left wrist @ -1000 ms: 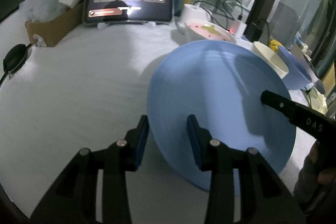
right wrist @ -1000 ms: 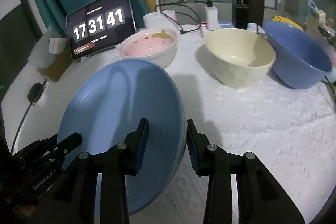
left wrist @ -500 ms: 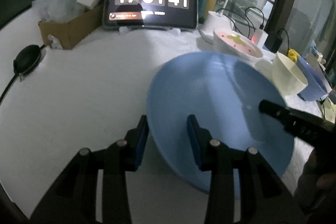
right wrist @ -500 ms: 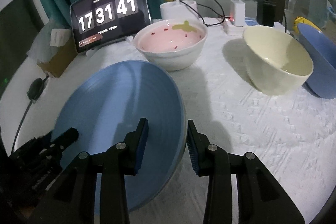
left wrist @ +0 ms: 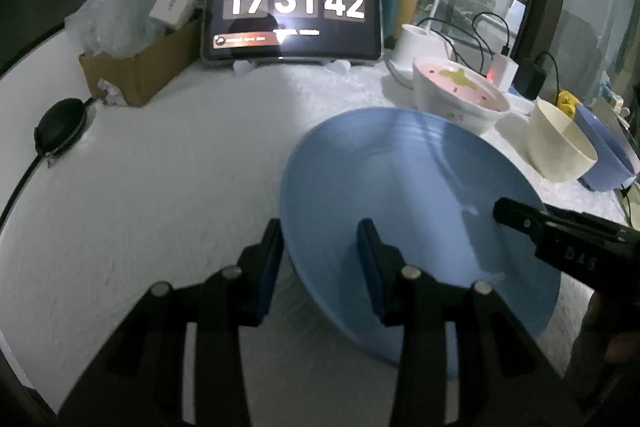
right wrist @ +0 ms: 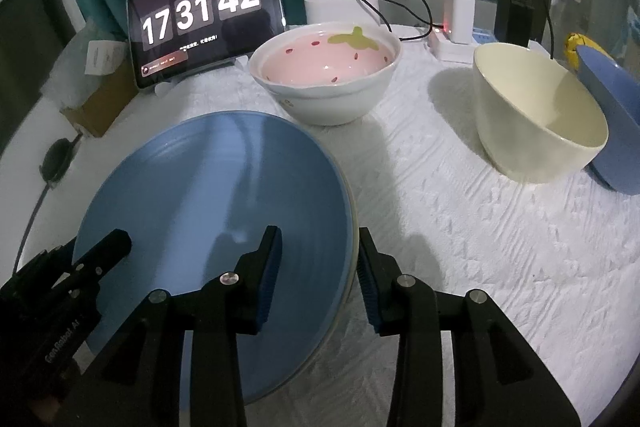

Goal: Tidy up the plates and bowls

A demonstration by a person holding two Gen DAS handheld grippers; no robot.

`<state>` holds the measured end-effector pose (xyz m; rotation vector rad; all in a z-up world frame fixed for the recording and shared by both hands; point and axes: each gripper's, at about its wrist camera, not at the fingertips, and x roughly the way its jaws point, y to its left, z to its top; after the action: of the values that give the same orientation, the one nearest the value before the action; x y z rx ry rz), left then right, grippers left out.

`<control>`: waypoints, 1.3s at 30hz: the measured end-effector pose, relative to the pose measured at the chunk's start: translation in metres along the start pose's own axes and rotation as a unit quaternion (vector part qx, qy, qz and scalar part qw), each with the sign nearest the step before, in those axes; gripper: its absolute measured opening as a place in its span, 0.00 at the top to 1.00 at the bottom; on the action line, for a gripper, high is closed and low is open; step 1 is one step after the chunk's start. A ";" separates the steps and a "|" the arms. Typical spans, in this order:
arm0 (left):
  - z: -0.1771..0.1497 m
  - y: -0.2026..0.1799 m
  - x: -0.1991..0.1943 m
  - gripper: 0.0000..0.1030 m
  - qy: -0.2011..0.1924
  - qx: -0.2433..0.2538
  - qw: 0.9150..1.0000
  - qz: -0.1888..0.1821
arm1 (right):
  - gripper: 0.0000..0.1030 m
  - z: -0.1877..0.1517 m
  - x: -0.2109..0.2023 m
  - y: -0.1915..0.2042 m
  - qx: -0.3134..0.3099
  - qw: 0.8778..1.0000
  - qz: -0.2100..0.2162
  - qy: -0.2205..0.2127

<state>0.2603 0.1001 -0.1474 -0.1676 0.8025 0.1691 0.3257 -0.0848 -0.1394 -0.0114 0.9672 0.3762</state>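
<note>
A large blue plate (left wrist: 416, 211) is held tilted over the white cloth between both grippers; it also shows in the right wrist view (right wrist: 216, 211). My left gripper (left wrist: 320, 263) straddles its left rim, jaws closed on it. My right gripper (right wrist: 318, 267) straddles its right rim the same way. A paler rim shows under the blue plate's edge on the right. A pink strawberry bowl (right wrist: 324, 71), a cream bowl (right wrist: 540, 107) and a blue bowl (right wrist: 612, 111) stand behind.
A tablet clock (left wrist: 292, 11) stands at the back, a cardboard box (left wrist: 136, 67) with plastic left of it, a black round device (left wrist: 60, 127) on a cable at far left. Chargers and cables (right wrist: 456, 15) sit behind the bowls.
Both grippers and the blue plate have moved back and leftward, away from the bowls; the plate sits lower and flatter. The grip has not changed.
</note>
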 end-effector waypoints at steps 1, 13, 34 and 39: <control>0.000 0.000 -0.001 0.62 0.002 -0.002 1.000 0.000 | 0.62 0.001 -0.002 -0.001 0.000 1.000 -0.002 -0.001; 0.002 -0.011 -0.045 0.58 -0.043 -0.007 0.999 0.003 | 0.62 -0.005 -0.051 -0.030 0.025 0.999 -0.021 -0.039; -0.009 -0.145 -0.084 0.56 -0.046 0.069 0.989 -0.122 | 0.62 -0.046 -0.131 -0.120 0.077 0.992 -0.057 -0.087; -0.009 -0.178 -0.084 0.56 -0.047 0.088 0.985 -0.142 | 0.62 -0.050 -0.142 -0.147 0.091 0.989 -0.064 -0.098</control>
<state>0.2348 -0.0825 -0.0772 -0.1051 0.6870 -0.1619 0.2597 -0.2752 -0.0766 0.1268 0.7992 0.1662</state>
